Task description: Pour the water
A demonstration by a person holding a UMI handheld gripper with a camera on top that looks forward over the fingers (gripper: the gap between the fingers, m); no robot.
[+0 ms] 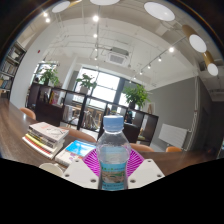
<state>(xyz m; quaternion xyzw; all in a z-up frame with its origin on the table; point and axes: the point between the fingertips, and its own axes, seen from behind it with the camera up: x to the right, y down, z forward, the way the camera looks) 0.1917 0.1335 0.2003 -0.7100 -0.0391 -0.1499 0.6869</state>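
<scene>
Bottom centre: gripper (113, 172) closed on an upright capped water bottle (113, 152), pads touching both sides | left: stacked books (47, 137) on table (15, 135) | no cup visible | advice: uncap first, tilt slowly.

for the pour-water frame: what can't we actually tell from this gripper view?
- Water bottle: base hidden in the gripper view, between the fingers.
- Grip: pads sit at both sides of the bottle; firm contact can't be confirmed.
- Pour target: no cup or glass visible.
- Stacked books: titles too small to read.
- Table: mostly cut off.
</scene>
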